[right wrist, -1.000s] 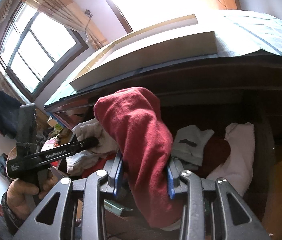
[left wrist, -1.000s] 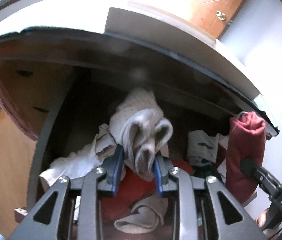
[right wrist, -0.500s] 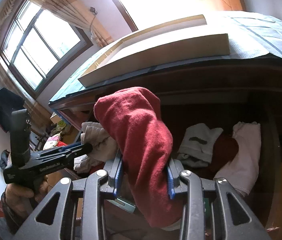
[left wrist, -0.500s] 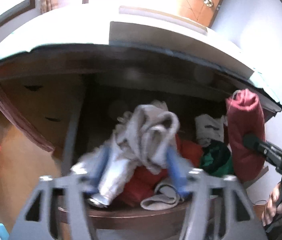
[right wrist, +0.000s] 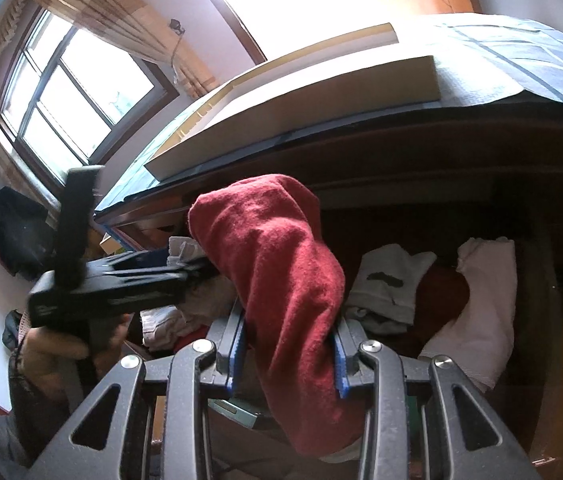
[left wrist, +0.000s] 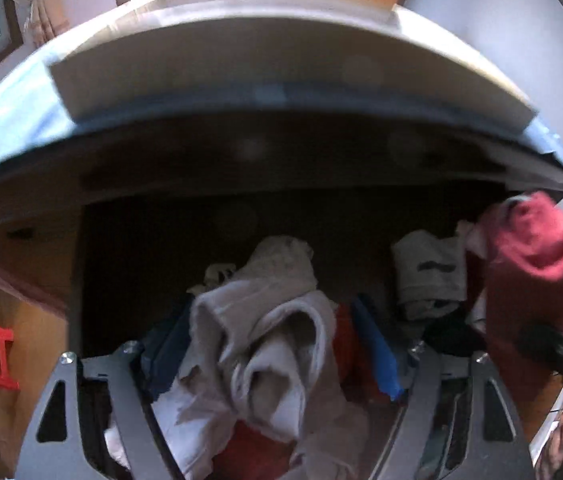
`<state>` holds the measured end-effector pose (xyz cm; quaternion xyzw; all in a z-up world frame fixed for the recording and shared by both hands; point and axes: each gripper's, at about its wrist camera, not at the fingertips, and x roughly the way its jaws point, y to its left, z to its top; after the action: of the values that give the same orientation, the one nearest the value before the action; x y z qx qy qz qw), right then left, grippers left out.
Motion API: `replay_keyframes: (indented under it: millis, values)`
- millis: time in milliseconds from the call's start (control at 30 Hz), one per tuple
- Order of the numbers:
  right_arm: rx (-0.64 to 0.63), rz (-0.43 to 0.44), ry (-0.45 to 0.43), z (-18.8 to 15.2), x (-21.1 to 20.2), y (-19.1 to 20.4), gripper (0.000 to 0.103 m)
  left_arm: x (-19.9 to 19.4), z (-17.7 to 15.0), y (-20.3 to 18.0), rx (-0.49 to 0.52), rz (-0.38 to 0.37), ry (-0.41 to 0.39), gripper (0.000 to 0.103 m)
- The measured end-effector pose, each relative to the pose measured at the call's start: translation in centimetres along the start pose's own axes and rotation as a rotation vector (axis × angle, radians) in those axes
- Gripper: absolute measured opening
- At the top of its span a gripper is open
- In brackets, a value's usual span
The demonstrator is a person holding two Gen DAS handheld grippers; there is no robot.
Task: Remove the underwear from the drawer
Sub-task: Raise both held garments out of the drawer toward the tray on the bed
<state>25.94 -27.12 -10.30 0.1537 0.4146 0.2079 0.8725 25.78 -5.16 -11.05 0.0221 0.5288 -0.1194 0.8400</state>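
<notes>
L gripper (left wrist: 277, 356) jaws closing round beige garment (left wrist: 269, 344); R gripper (right wrist: 287, 354) clamps red garment (right wrist: 281, 264).

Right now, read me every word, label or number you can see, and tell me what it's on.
No text reads clearly.
Pale print on the side of the left gripper: too blurred to read; its jaws have just been closing, with the beige cloth between them.
Dark mark on the grey garment: no legible letters.
</notes>
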Motion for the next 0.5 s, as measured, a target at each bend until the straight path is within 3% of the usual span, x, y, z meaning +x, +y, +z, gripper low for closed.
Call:
replay_keyframes:
  millis: [100, 300, 500]
  values:
    - [0.007, -0.004, 0.001, 0.0, 0.0, -0.2, 0.038, 1.4, 0.1, -0.1, 0.006, 0.025, 0.032, 0.059]
    - [0.019, -0.011, 0.009, 0.0, 0.3, -0.4, 0.038, 1.4, -0.5, 0.7, -0.004, 0.018, 0.0, 0.041]
    - [0.034, 0.0, 0.013, 0.3, 0.3, -0.1, 0.038, -0.6, -1.8, 2.0, -0.046, -0.053, -0.054, 0.038]
